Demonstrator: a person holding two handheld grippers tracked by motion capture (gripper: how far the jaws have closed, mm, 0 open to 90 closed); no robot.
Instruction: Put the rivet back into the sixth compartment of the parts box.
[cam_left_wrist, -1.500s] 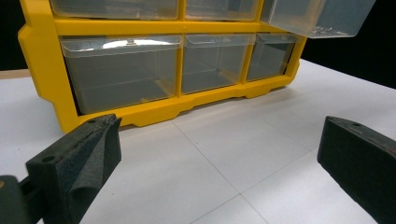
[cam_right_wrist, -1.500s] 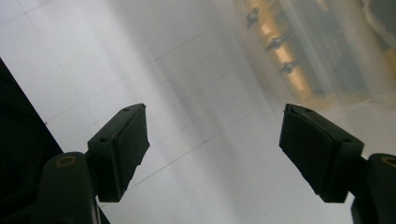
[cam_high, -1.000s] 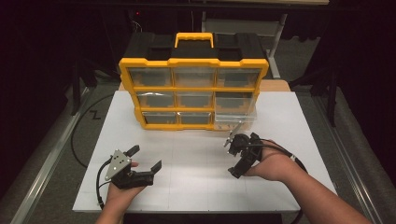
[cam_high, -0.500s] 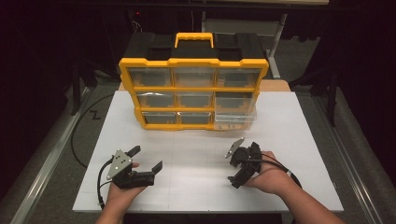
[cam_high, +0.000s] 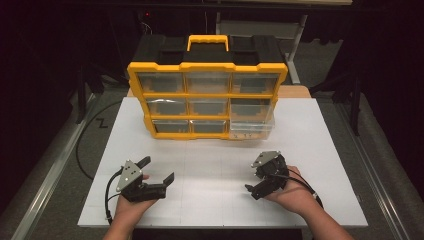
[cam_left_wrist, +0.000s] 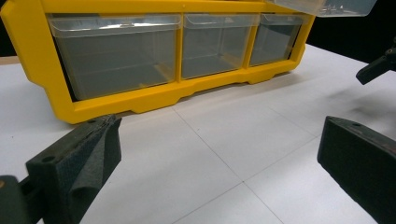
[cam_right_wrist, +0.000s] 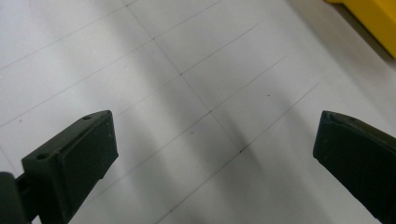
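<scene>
While nine drawers fill one organizer (cam_high: 207, 67), two hand-held grippers gape.

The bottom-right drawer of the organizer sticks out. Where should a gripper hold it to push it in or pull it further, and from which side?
Grip the front lip of the clear drawer, coming in from the front, the person's side. It juts out of the yellow organizer toward the open right gripper, so that front wall is probably the easiest free edge; the frame hems in its sides further back.
</scene>
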